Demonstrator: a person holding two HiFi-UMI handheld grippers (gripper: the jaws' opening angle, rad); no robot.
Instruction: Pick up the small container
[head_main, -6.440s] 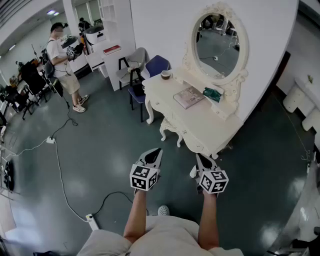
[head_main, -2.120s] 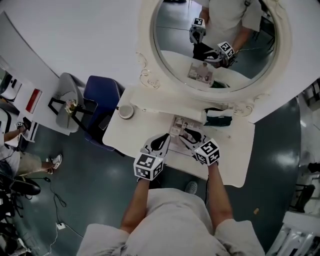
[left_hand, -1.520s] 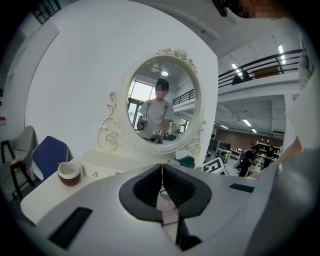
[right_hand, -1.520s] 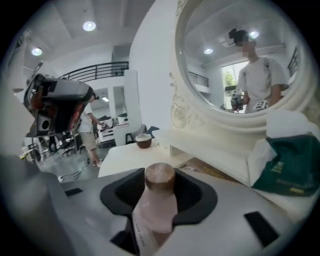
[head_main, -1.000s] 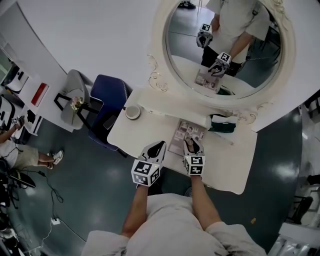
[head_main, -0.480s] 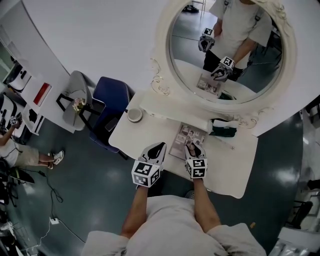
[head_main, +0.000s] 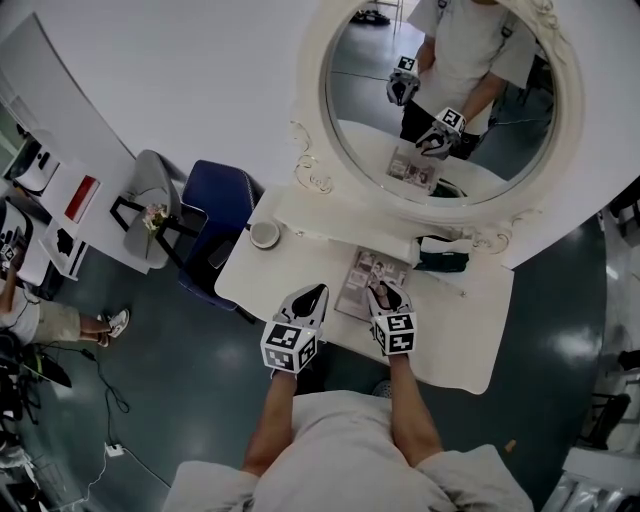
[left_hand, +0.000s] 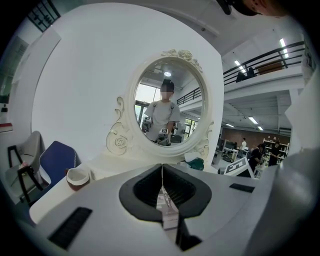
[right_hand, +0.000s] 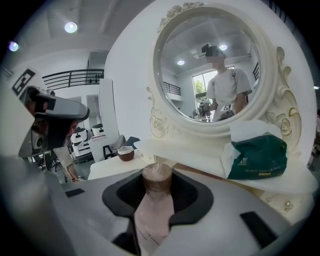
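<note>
The small container (head_main: 265, 234) is a brown cup with a white rim, standing at the left end of the white dressing table (head_main: 455, 330). It also shows in the left gripper view (left_hand: 77, 176) and, farther off, in the right gripper view (right_hand: 125, 152). My left gripper (head_main: 308, 297) hangs over the table's front edge with its jaws shut (left_hand: 161, 167), well short of the cup. Beside it, my right gripper (head_main: 384, 296) is shut on a pink tube (right_hand: 154, 210) with a brown cap, over the magazine (head_main: 362, 278).
A green tissue pack (head_main: 443, 262) lies at the back right under the oval mirror (head_main: 440, 100), which reflects me. A blue chair (head_main: 215, 200) and a grey chair (head_main: 150, 205) stand left of the table. A person (head_main: 25, 315) is at the far left.
Both grippers keep their place over the table's front edge. Only the head view has shifted a little.
</note>
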